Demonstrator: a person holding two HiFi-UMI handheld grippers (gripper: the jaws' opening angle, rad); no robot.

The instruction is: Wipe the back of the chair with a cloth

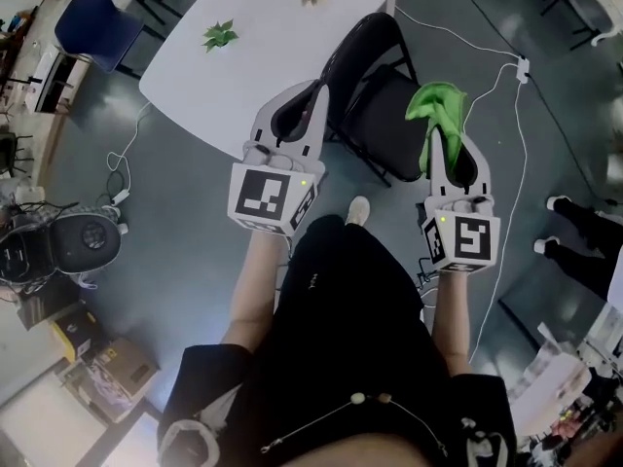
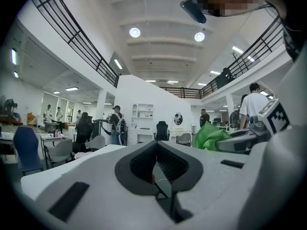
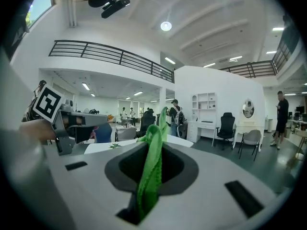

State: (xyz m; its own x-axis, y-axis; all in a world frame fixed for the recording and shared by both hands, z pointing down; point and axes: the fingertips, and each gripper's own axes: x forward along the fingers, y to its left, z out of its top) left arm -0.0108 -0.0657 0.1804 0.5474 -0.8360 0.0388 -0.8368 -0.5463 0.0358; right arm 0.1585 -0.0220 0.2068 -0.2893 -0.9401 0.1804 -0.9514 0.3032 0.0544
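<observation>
right tool (image 1: 441, 142) clamped on cloth (image 1: 438, 103) | left tool (image 1: 316, 93) closed, empty | cloth above chair (image 1: 382, 125)

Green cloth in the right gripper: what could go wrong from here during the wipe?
The right gripper pinches only a thin fold of the green cloth, so dragging across the chair back might pull it free. The white cable trailing nearby could snag the person's foot on stepping closer.
</observation>
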